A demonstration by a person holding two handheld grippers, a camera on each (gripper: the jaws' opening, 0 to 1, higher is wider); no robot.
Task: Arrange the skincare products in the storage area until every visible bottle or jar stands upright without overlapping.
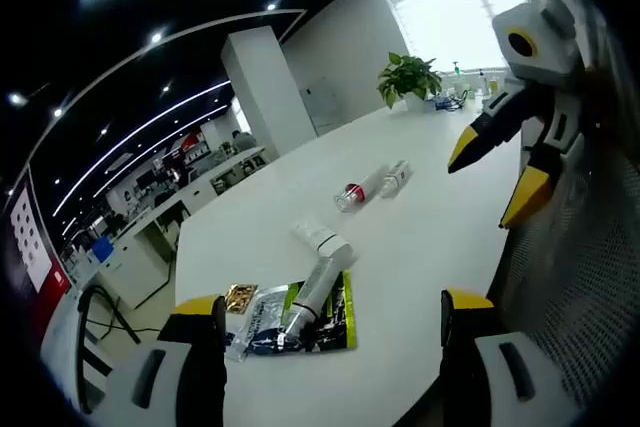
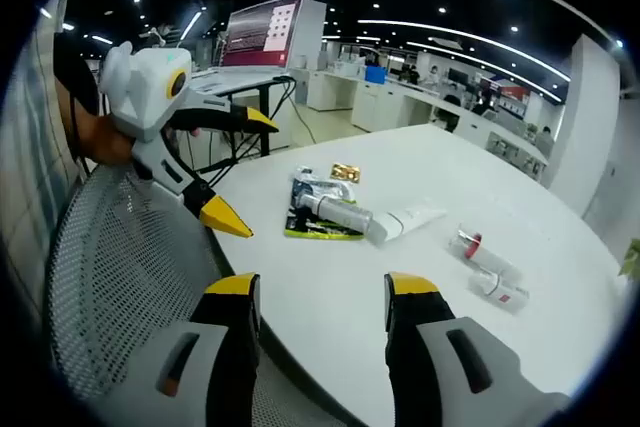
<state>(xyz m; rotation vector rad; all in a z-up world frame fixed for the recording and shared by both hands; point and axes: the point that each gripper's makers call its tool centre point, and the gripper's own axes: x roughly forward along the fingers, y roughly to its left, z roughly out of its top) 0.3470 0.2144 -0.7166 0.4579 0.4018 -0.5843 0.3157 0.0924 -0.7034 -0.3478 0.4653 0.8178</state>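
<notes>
Several skincare items lie flat on a white table. A silver tube rests on a green-black sachet, and a white tube lies just beyond them. Farther off lie a clear bottle with a red cap and a small white bottle. My left gripper is open and empty, near the sachet. The right gripper hangs open at the table's right edge. In the right gripper view the silver tube, white tube, red-capped bottle and small bottle lie ahead of my open right gripper. The left gripper is open at the left.
A small gold packet lies beside the sachet. A potted plant stands at the table's far end. A grey mesh chair sits at the near table edge. A hand holds the left gripper. A monitor stands on a desk behind.
</notes>
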